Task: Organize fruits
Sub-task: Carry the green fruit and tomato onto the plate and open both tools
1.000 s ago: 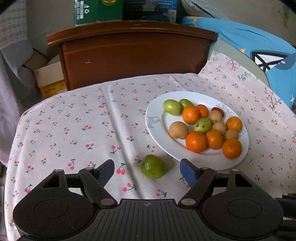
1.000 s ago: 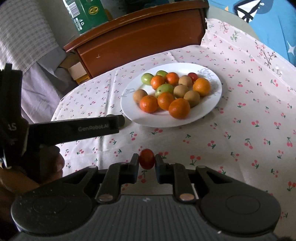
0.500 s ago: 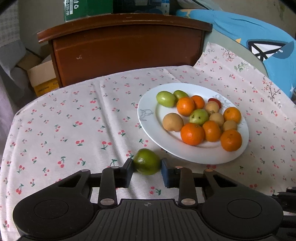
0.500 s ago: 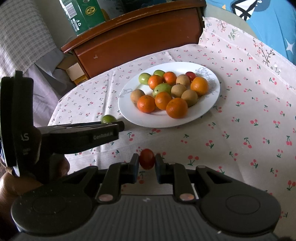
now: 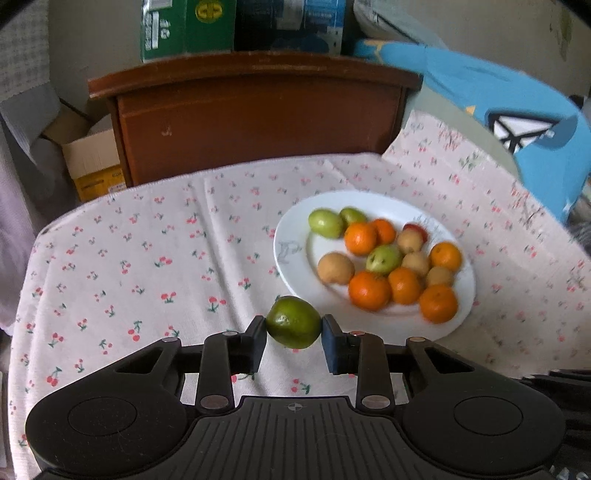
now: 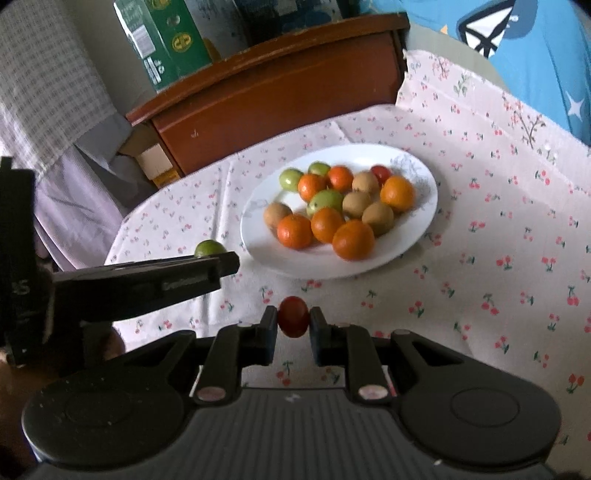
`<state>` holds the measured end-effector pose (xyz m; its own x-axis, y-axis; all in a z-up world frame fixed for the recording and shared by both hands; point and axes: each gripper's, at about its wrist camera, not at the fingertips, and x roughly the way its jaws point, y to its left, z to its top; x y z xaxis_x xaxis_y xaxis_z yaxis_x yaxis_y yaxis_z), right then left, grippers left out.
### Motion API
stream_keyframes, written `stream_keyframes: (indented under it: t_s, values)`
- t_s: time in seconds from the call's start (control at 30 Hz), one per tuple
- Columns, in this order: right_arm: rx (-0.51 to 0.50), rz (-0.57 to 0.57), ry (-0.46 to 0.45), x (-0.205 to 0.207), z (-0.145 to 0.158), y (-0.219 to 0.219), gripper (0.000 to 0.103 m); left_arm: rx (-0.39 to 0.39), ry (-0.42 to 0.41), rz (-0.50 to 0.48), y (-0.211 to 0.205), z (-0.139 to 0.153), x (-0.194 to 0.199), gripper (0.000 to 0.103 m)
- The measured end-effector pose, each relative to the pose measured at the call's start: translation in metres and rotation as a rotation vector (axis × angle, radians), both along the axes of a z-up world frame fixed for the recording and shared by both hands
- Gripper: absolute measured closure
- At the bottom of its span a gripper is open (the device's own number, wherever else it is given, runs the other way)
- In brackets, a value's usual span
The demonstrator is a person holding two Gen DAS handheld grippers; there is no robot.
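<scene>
While the green fruit [image 5: 293, 326] sits squeezed between the pads of the left tool [image 5: 294, 341], it hangs just short of the near-left rim of the white plate [image 5: 291, 254], above the cherry-print cloth [image 5: 140, 258] covering the bench. Over to the right tool [image 6: 293, 328]: its pads are clamped on a small red fruit [image 6: 293, 316], held over the cloth just in front of the plate's near edge. The plate is crowded: oranges [image 5: 369, 290], three pale green fruits [image 5: 325, 223], several tan ones [image 5: 335, 268] and a red one [image 5: 415, 230] tucked at the back (little bare china left except along the left side and the near edge). From the right wrist view the left tool reaches in from the left side, with the green fruit peeking over its finger [image 6: 159, 273]. Nothing stands between either fruit and the plate. Beyond the bench stands a brown wooden cabinet [image 5: 258, 122] with a green carton [image 5: 186, 27] on top, a cardboard box [image 5: 94, 166] to its left, and blue printed fabric [image 5: 517, 122] off to the right.
</scene>
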<state>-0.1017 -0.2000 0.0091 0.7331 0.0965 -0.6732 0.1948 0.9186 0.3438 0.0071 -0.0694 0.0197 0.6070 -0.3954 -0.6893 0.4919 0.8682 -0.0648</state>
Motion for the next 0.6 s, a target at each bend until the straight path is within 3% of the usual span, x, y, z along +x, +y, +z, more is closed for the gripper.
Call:
stream_keyframes:
  t_s: [0.6]
  values:
    - [0.054,-0.048,-0.112,-0.001,0.044,-0.029,0.085,-0.118,0.001,-0.006,0.015,0.051,-0.004,0.074]
